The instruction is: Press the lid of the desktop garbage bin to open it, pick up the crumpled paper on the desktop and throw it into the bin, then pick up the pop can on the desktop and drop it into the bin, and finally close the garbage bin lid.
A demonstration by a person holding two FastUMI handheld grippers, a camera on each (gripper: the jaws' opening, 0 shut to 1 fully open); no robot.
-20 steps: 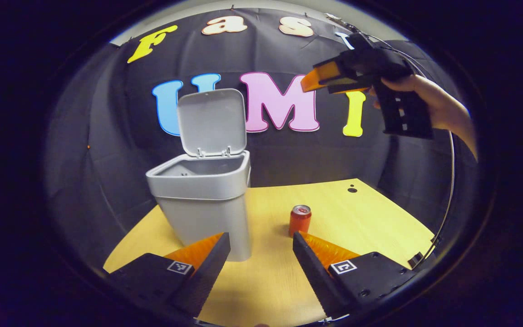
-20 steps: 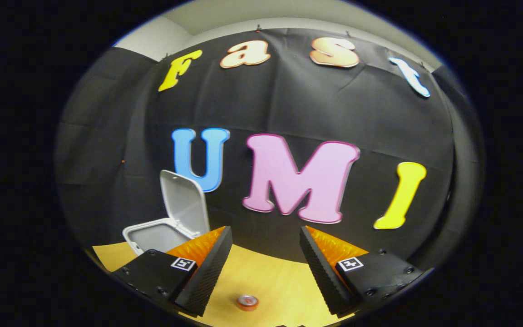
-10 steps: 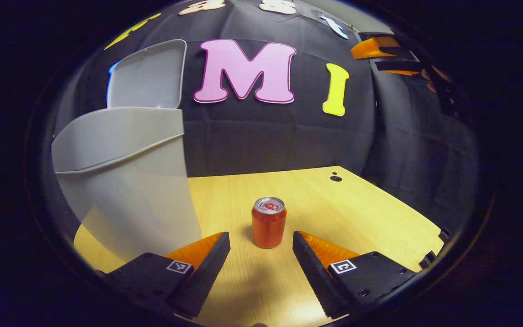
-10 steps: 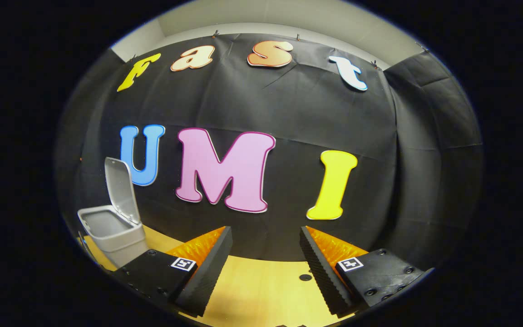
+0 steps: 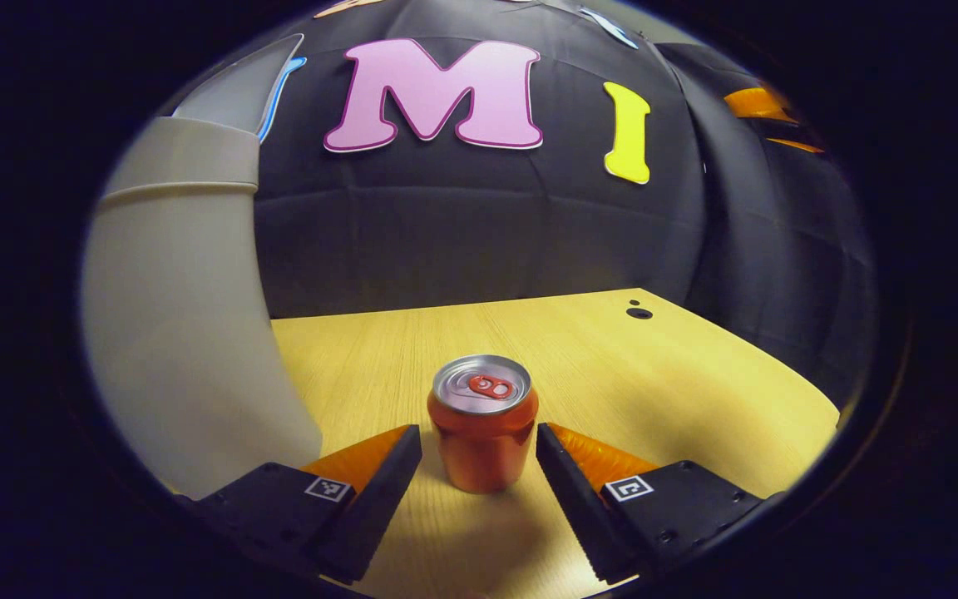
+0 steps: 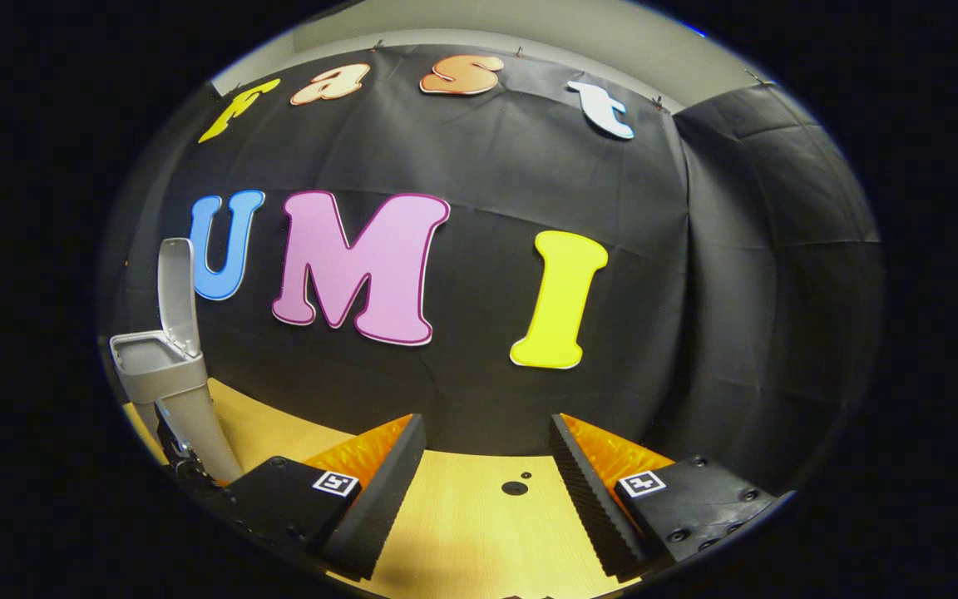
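A red pop can [image 5: 483, 428] with a silver top stands upright on the wooden desktop [image 5: 612, 366]. My left gripper [image 5: 479, 441] is open, one finger on each side of the can, neither touching it. The grey garbage bin [image 5: 180, 308] rises close on the left, its lid [image 5: 238, 83] raised. In the right gripper view the bin [image 6: 165, 378] stands far left with its lid [image 6: 175, 287] upright. My right gripper [image 6: 487, 453] hangs open and empty over the desktop [image 6: 462, 532]. The right gripper [image 5: 766, 112] also shows high at the right in the left gripper view.
Two small dark holes [image 5: 637, 312] mark the desktop near its far edge, seen again as holes [image 6: 515, 487] in the right gripper view. Black cloth wall [image 5: 462, 225] closes the back and right sides. A dark object [image 6: 173, 445] sits low beside the bin's base.
My left gripper has come down and forward, so the can now stands between its fingers. The bin slid further left. My right gripper swung to the right, away from the bin.
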